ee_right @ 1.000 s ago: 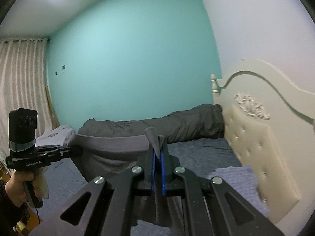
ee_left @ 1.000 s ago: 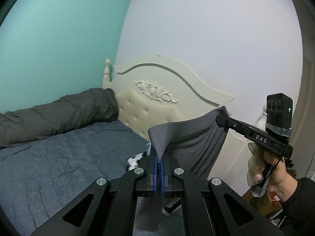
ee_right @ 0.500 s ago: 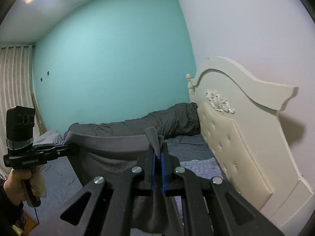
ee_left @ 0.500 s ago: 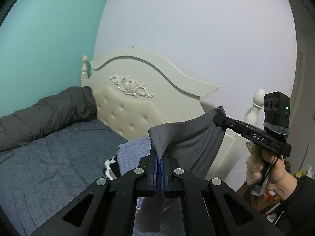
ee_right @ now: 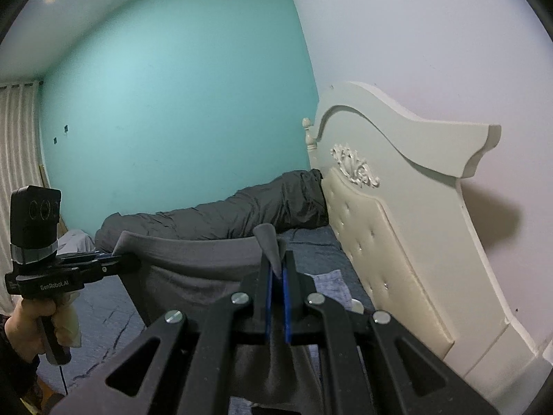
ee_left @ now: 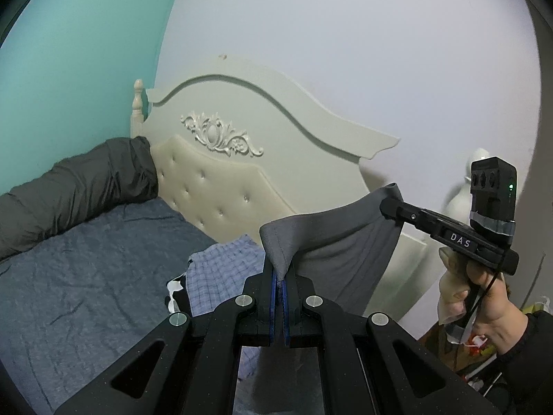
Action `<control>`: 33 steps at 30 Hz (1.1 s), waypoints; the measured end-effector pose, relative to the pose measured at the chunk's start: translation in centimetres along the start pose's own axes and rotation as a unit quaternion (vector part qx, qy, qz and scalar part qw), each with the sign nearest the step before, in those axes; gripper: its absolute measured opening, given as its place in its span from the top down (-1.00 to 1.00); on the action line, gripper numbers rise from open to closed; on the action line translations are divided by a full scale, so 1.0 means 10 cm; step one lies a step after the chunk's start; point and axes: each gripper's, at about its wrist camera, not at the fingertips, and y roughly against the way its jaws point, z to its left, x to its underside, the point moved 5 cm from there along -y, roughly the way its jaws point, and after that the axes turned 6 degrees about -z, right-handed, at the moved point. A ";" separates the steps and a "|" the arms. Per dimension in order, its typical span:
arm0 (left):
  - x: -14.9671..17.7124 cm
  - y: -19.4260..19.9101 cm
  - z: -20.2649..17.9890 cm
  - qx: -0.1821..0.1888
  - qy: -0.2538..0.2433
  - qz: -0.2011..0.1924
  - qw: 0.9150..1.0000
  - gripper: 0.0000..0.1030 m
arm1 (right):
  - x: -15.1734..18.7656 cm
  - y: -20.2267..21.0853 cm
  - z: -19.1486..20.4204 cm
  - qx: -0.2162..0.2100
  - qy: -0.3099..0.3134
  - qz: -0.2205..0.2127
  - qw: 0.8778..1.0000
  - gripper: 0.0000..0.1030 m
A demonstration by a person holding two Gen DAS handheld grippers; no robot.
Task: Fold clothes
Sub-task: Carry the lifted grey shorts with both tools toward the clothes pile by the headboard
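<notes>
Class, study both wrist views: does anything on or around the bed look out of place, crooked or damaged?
Nothing looks damaged. A checked cloth lies rumpled and unfolded on the bed by the headboard. The grey garment hangs evenly between the left tool and right tool.

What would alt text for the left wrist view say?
A closed left gripper pinches one corner of a grey garment, while the right gripper holds the other corner, stretching it in the air above a bed with a cream headboard.
</notes>
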 end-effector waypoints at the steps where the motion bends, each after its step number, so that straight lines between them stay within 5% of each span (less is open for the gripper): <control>1: 0.00 -0.07 0.04 -0.001 0.005 0.003 1.000 0.96 | 0.00 -0.05 -0.04 0.001 -0.001 0.003 1.000 0.92; 17: 0.08 -1.35 0.98 -0.029 0.071 0.071 0.994 0.96 | 0.22 -1.43 -0.71 0.034 -0.005 0.087 0.996 0.92; 33: 0.79 -2.25 1.74 -0.043 0.153 0.154 0.975 0.91 | 0.90 -2.61 -1.05 0.060 0.018 0.217 0.974 0.92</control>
